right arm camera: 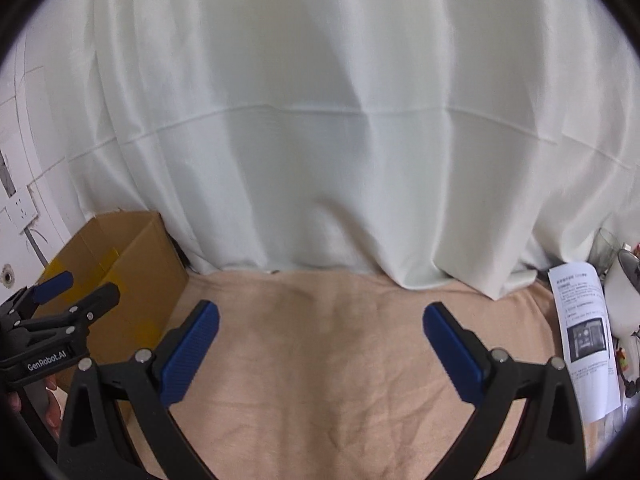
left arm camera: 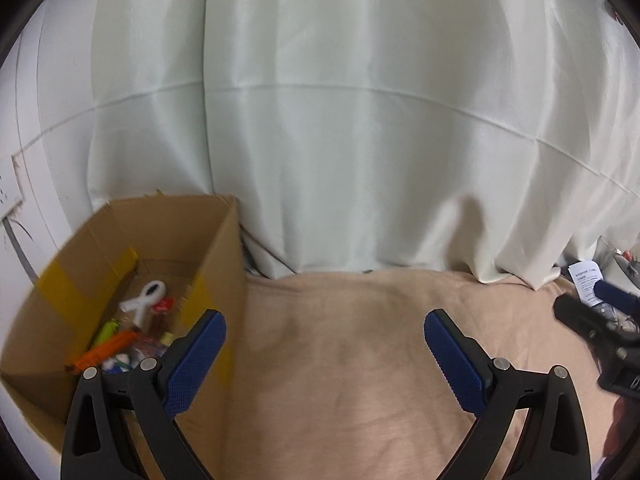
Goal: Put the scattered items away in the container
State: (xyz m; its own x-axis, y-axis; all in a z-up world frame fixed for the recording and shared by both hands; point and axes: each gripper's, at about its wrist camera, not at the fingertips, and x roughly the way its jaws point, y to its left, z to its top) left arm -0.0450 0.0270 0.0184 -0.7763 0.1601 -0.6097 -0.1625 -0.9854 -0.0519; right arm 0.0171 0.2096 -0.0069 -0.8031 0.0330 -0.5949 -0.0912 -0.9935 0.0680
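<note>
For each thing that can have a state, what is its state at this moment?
left gripper: open, holding nothing.
right gripper: open, holding nothing.
cardboard box: open at the top, standing upright, small items inside.
white ribbon: lying inside the box.
printed sheet: lying flat at the right edge.

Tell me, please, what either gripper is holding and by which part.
Nothing: the left gripper and right gripper are both open and empty.
</note>
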